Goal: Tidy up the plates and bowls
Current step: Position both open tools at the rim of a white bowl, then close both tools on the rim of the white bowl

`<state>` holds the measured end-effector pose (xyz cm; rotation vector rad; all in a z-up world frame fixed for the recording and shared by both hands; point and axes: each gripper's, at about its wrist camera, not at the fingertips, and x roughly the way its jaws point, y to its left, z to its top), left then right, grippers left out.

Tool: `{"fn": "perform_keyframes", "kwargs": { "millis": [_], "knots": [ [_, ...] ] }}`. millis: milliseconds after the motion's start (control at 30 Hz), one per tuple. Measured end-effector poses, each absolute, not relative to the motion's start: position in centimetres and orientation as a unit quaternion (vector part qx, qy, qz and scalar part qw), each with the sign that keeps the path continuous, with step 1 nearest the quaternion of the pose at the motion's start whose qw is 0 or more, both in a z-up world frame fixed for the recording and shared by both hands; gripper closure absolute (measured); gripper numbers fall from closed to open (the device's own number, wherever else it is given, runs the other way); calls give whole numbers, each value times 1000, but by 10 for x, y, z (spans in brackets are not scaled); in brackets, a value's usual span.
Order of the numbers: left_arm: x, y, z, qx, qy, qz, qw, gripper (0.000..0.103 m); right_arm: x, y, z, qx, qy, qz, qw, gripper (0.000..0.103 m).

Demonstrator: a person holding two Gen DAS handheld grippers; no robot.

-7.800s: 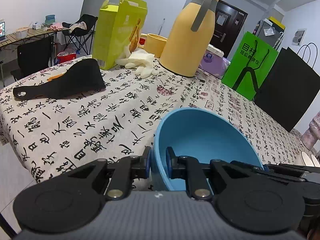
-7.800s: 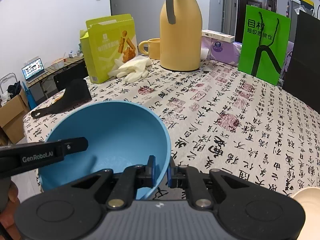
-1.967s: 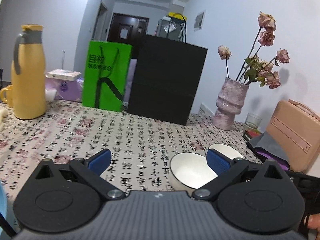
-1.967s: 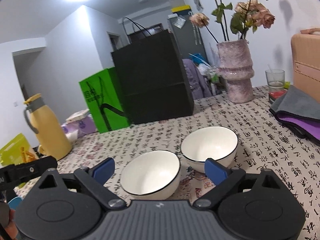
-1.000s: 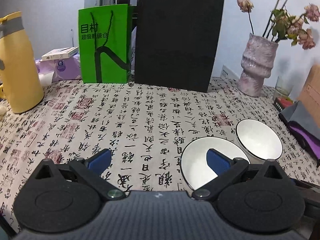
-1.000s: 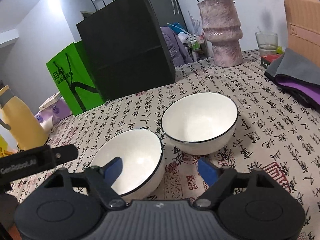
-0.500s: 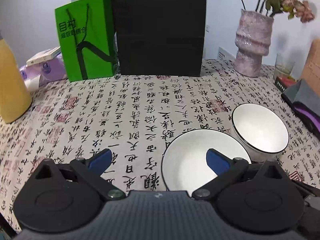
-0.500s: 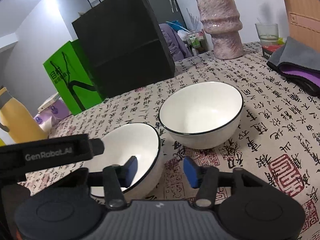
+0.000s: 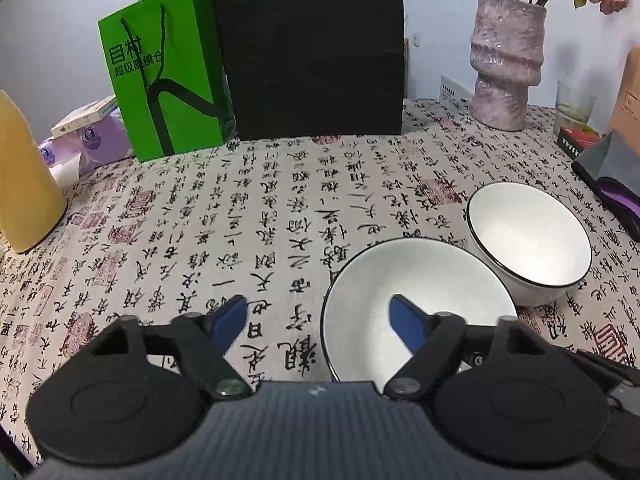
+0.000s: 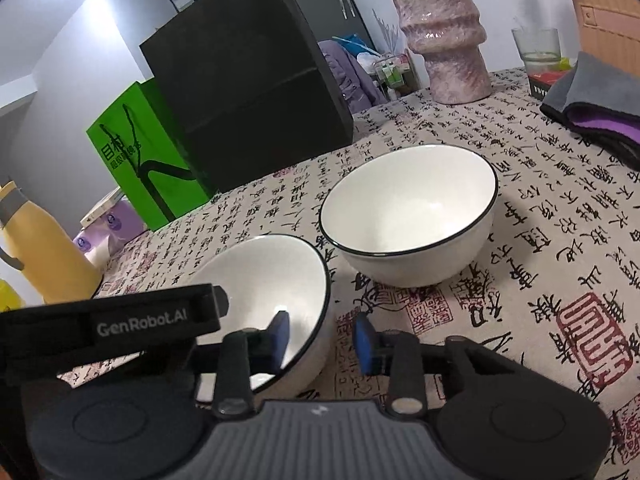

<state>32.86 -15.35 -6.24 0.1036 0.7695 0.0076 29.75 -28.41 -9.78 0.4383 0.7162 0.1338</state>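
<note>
Two white bowls with thin black rims stand side by side on the printed tablecloth. The near bowl [image 9: 400, 276] [image 10: 264, 276] has both grippers at it. My left gripper [image 9: 318, 318] straddles its left rim, one blue pad outside and one inside, jaws closing and still wide of the wall. My right gripper [image 10: 322, 336] straddles its right rim, with the left pad inside and the right pad outside. Its jaws are closing, and a small gap shows on each side of the wall. The far bowl [image 9: 528, 236] [image 10: 408, 216] stands free.
A black paper bag [image 9: 312, 48] and a green bag [image 9: 160, 80] stand at the back. A pink vase [image 9: 506, 64] and a glass [image 9: 574, 104] stand back right, folded grey and purple cloth [image 10: 592, 108] at the right edge, a yellow flask [image 9: 24, 184] on the left.
Both grippers have come down and closer over the near bowl. The right jaws have narrowed a lot around its rim. The left jaws have begun to narrow.
</note>
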Motion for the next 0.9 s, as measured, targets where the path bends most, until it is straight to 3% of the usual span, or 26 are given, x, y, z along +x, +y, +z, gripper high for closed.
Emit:
{"fn": "perform_keyframes", "kwargs": {
  "millis": [233, 333, 400, 467, 900],
  "knots": [
    [329, -154, -67, 42, 386, -6, 921, 44, 299, -284, -103, 220, 356, 72, 905, 85],
    [330, -155, -68, 39, 392, -12, 919, 61, 300, -284, -104, 220, 358, 70, 905, 86],
    [331, -155, -71, 39, 402, -14, 915, 82, 300, -284, -105, 223, 358, 69, 904, 88],
    [332, -153, -74, 29, 409, -23, 912, 87, 300, -285, -105, 224, 356, 72, 905, 89],
    [326, -156, -75, 29, 395, -18, 918, 89, 299, -285, -106, 223, 351, 71, 907, 90]
  ]
}}
